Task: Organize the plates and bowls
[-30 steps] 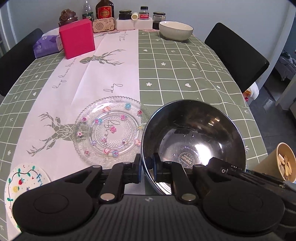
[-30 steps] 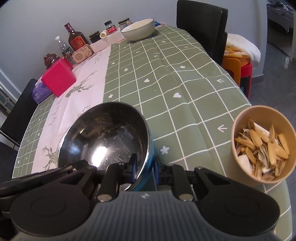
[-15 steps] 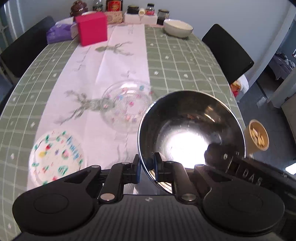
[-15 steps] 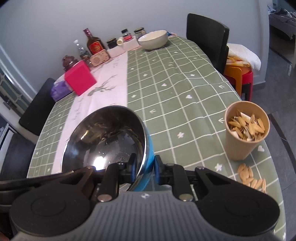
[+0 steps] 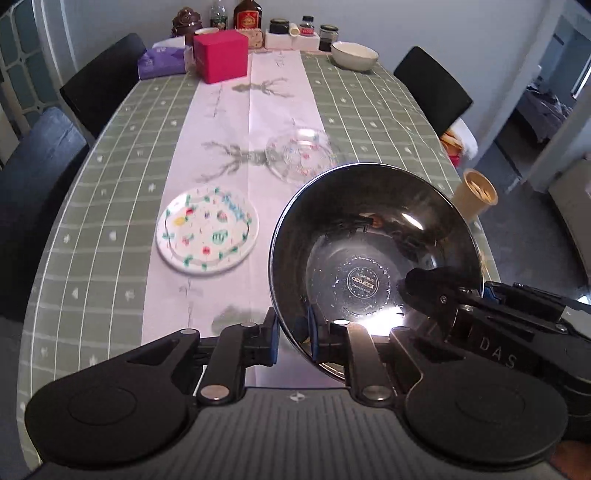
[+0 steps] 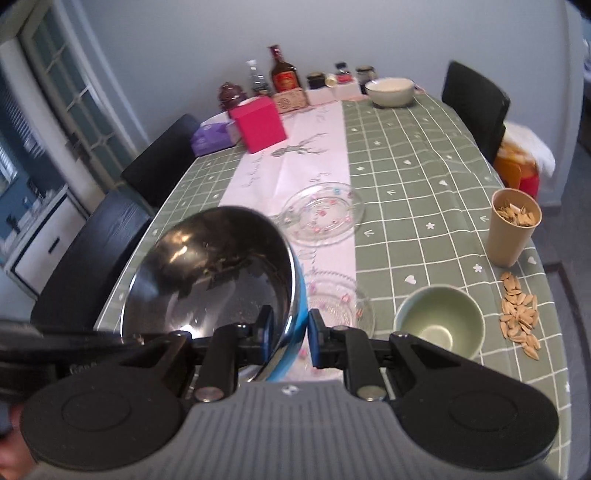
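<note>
Both grippers hold one steel bowl (image 5: 373, 236) by its rim, lifted high above the table. My left gripper (image 5: 293, 334) is shut on its near rim. My right gripper (image 6: 290, 334) is shut on the opposite, blue-backed rim; the bowl shows in the right wrist view (image 6: 214, 273). On the table lie a clear glass plate with coloured flowers (image 5: 299, 153) (image 6: 321, 214), a white painted plate (image 5: 207, 234), a small glass dish (image 6: 340, 302), a small green bowl (image 6: 439, 321) and a cream bowl (image 5: 354, 55) at the far end.
A paper cup of seeds (image 6: 513, 229) stands near the right edge with loose seeds (image 6: 519, 319) beside it. A red box (image 5: 221, 59), purple tissue pack (image 5: 160, 64), bottles and jars (image 5: 251, 18) crowd the far end. Black chairs (image 5: 432, 85) surround the table.
Both grippers have risen and pulled back with the steel bowl. More of the table's near end now shows, including the white plate, small glass dish and green bowl.
</note>
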